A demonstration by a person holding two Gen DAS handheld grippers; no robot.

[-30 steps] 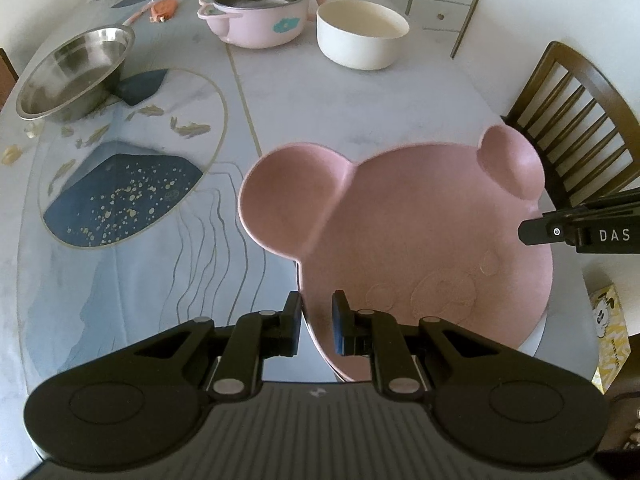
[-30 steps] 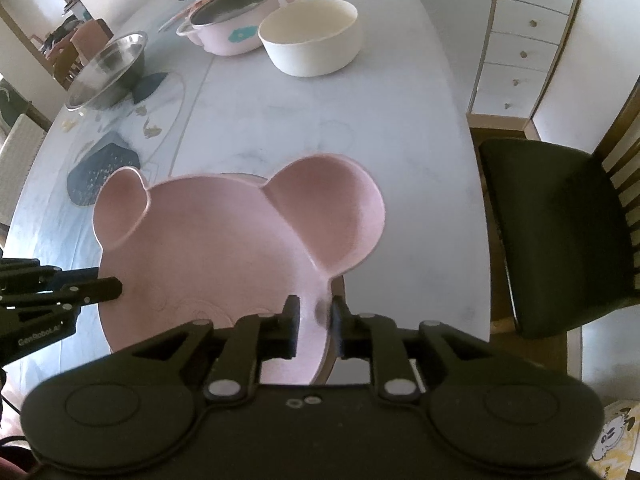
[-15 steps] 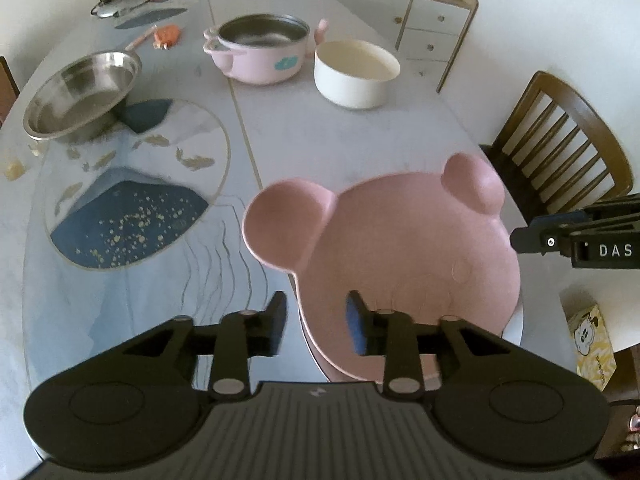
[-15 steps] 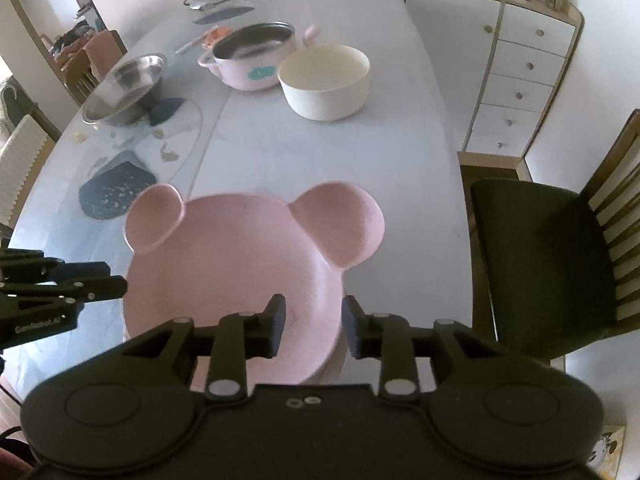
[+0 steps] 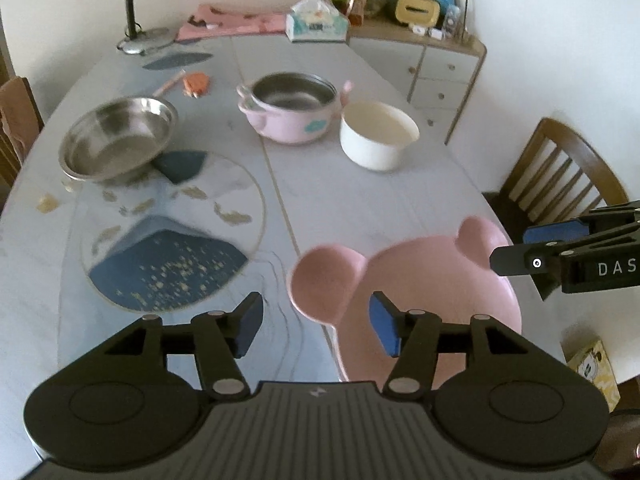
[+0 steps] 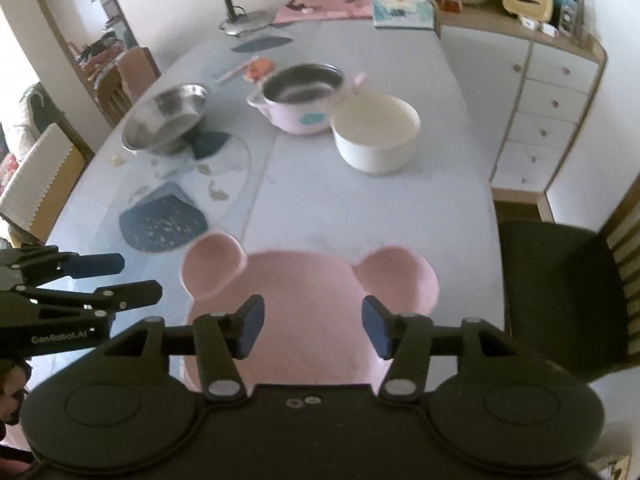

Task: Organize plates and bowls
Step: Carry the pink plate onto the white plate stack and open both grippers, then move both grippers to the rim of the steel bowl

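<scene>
Nearest, the left gripper (image 5: 316, 326) and the right gripper (image 6: 313, 326): both point down over the table's near end, jaws opening, blue pads apart and pressing on nothing. Below them, one pink bear-shaped plate (image 6: 304, 308) with two round ears, lying flat at the near edge of the table (image 5: 360, 200); in the left wrist view its left ear shows between the fingers, in the right wrist view its middle does, and neither gripper touches it. Beside the plate, toward the left, a round placemat (image 5: 172, 232) in blue and white with gold flecks. Further in, a steel bowl (image 5: 118, 138) on the left, partly over the placemat's far rim. Centre, a pink two-handled pot (image 5: 294, 106) with a steel liner; just beside it on the right, a cream bowl (image 5: 378, 134), upright, the two close but contact not certain. Far end: a desk lamp (image 5: 138, 8), a tissue box (image 5: 318, 24), pink cloth (image 5: 228, 24). To the right, a wooden chair (image 5: 560, 172) and a white drawer unit (image 6: 548, 108).
</scene>
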